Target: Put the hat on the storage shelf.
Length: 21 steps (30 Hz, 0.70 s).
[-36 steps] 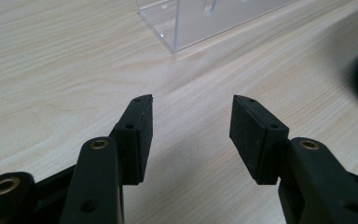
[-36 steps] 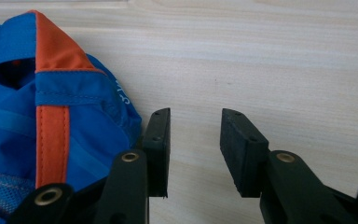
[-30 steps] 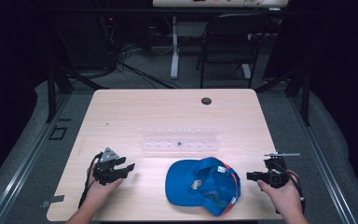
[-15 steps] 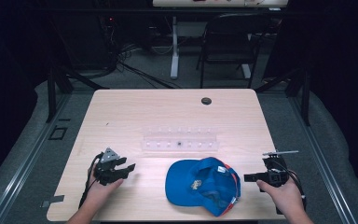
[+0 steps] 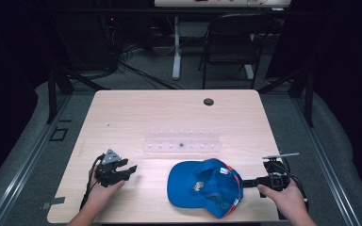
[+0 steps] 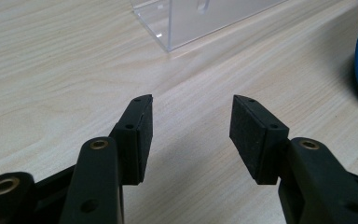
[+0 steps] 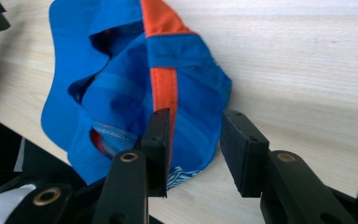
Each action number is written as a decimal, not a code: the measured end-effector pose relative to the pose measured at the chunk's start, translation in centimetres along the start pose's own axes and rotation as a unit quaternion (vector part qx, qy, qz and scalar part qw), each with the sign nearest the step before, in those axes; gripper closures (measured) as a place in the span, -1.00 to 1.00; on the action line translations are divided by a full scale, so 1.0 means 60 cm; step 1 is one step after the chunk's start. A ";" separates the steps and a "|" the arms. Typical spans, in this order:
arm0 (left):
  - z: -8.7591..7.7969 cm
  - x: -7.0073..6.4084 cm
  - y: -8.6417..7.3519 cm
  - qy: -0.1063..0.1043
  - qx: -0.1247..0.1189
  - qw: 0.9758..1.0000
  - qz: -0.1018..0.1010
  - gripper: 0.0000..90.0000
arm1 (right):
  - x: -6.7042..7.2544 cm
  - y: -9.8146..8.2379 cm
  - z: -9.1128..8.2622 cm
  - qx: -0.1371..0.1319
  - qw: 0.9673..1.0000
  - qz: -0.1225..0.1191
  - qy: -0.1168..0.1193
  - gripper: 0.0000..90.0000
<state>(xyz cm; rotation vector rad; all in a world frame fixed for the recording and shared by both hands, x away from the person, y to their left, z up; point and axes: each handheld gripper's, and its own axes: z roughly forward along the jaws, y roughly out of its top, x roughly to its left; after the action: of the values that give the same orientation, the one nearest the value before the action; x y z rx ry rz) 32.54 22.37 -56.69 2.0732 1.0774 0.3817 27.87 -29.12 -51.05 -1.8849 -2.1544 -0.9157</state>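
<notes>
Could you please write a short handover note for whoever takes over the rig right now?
Left gripper: open, holding nothing, low over the table, left of the cap.
Right gripper: jaws have just been opening; they straddle the edge of the blue cap without pressing it.
Cap lies near the front edge; clear plastic rack stands behind it, mid-table.
Done: right gripper is at the cap.
Left: grip and move the cap, probably.
</notes>
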 end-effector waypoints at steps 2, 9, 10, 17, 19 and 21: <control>0.000 0.000 0.000 0.001 0.000 1.000 0.001 0.10 | 0.004 0.000 0.000 0.001 1.000 -0.002 0.003 0.40; 0.000 0.000 0.000 0.001 0.000 1.000 0.001 0.10 | 0.021 0.004 0.001 0.008 1.000 -0.015 0.023 0.37; 0.000 0.000 0.000 0.001 0.000 1.000 0.001 0.10 | 0.024 0.004 0.004 0.010 1.000 -0.016 0.023 0.37; -0.001 0.000 0.000 0.001 -0.003 1.000 0.000 0.10 | 0.023 0.004 0.029 0.027 0.999 -0.016 0.023 0.37; -0.001 0.000 0.000 0.001 -0.003 1.000 0.000 0.10 | 0.022 0.003 0.034 0.031 0.999 -0.013 0.024 0.38; -0.001 0.000 0.000 0.001 -0.002 1.000 0.000 0.10 | 0.022 0.003 0.037 0.036 0.999 -0.014 0.026 0.39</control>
<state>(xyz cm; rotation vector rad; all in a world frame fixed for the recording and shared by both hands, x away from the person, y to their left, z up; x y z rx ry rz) 32.54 22.40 -56.67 2.0692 1.0763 0.3854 28.38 -26.85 -52.18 -1.7835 -2.1588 -0.8695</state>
